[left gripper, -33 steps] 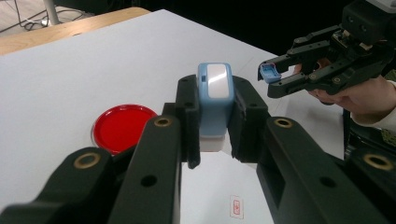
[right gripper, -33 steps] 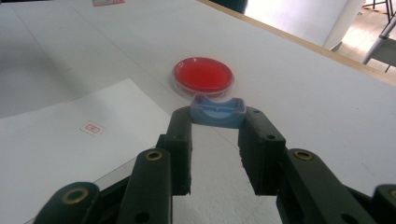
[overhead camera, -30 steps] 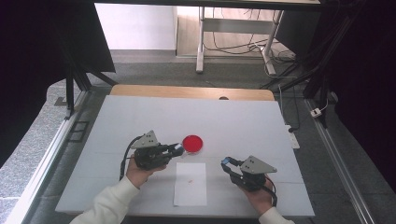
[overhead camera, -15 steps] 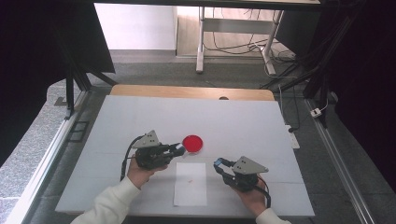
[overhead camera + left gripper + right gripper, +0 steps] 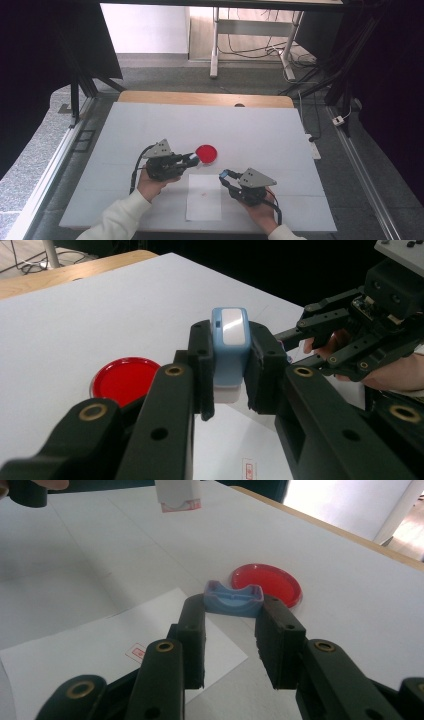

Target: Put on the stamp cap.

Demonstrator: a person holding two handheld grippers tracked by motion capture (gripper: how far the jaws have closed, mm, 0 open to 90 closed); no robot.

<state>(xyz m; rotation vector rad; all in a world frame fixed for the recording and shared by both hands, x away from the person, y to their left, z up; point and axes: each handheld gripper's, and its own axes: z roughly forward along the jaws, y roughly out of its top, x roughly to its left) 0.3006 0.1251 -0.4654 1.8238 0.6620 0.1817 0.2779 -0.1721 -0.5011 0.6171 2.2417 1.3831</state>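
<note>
Two stamp parts are held apart: the stamp body [image 5: 229,352] is clamped in the left gripper [image 5: 192,159] near the red pad [image 5: 206,153], while its blue cap [image 5: 233,598], pinched by the right gripper [image 5: 223,175], has been carried left toward the paper [image 5: 204,197], suggesting recapping.
</note>
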